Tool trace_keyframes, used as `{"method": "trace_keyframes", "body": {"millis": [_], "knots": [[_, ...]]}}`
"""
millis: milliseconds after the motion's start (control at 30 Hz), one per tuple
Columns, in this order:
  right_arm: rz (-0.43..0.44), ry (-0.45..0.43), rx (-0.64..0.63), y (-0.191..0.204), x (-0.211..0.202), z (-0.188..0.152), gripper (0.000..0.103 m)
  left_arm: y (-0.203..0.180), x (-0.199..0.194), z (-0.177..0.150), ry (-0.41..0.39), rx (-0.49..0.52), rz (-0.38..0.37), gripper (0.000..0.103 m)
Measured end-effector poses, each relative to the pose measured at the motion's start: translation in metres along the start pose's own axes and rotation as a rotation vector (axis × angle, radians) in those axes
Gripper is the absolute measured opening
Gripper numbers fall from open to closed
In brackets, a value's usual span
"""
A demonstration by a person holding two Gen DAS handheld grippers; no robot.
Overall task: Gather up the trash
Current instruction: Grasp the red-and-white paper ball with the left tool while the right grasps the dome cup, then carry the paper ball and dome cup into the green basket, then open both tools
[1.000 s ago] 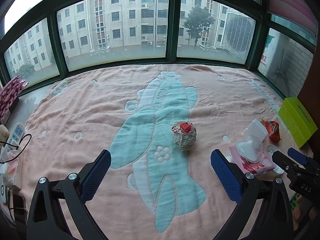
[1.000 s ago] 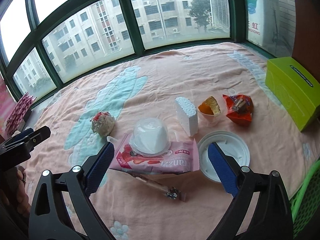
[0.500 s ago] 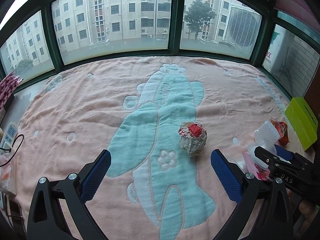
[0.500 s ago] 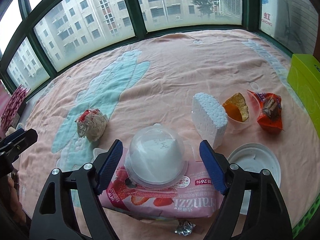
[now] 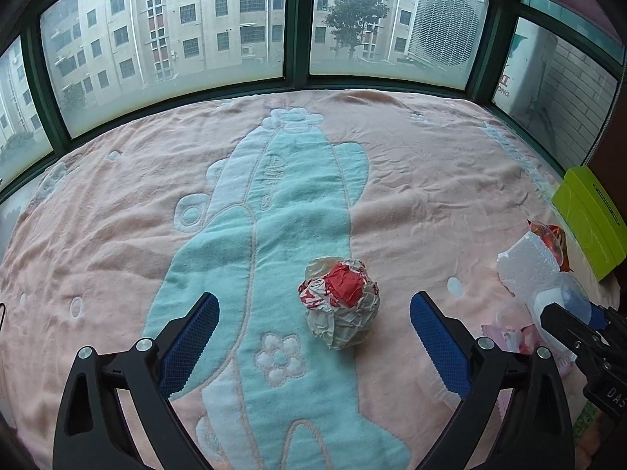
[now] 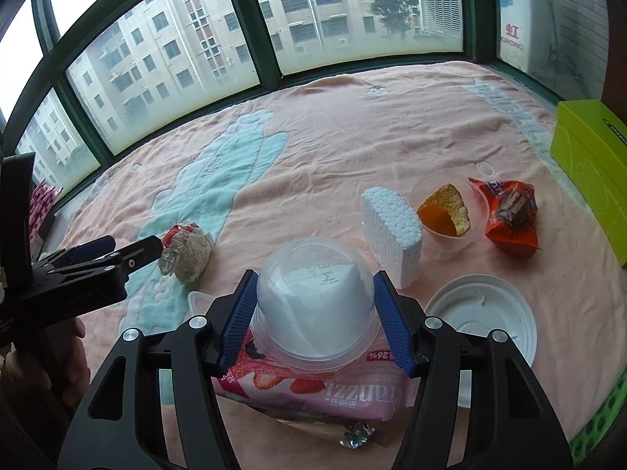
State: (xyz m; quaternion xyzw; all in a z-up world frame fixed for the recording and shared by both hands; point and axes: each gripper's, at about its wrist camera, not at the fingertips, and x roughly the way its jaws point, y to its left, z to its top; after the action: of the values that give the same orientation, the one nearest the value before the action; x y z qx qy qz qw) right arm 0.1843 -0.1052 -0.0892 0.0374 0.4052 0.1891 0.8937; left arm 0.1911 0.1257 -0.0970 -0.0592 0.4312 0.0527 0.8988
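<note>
A crumpled paper ball (image 5: 339,307) with a red patch lies on the pink blanket (image 5: 98,235). My left gripper (image 5: 314,300) hovers just short of it, jaws wide and starting to close, pads clear of the paper. In the right wrist view an upturned clear plastic cup (image 6: 313,305) rests on a pink snack pack (image 6: 313,395). My right gripper (image 6: 315,279) is closing on the cup, both blue pads against its sides. The left gripper (image 6: 133,246) shows there beside the paper ball (image 6: 188,252).
Right of the cup lie a white foam block (image 6: 392,231), a clear cup with orange peel (image 6: 446,215), an orange snack wrapper (image 6: 509,215) and a white lid (image 6: 482,321). A green box (image 6: 591,164) stands at the far right. Windows border the blanket.
The left gripper moved forward and down toward the paper ball. The right gripper advanced over the pink pack and narrowed its jaws around the upturned cup.
</note>
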Motion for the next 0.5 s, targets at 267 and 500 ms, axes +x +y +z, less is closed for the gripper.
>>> {"method": "trace_keyframes", "body": {"millis": [267, 500], "knots": [[-0.040, -0.079, 0.001, -0.003, -0.032, -0.004, 0.060, -0.010, 0.030, -0.001, 0.036, 0.007, -0.004, 0.072], [-0.071, -0.120, 0.003, -0.005, -0.052, -0.012, 0.060, -0.012, 0.049, -0.007, 0.063, -0.004, -0.017, 0.051]]}}
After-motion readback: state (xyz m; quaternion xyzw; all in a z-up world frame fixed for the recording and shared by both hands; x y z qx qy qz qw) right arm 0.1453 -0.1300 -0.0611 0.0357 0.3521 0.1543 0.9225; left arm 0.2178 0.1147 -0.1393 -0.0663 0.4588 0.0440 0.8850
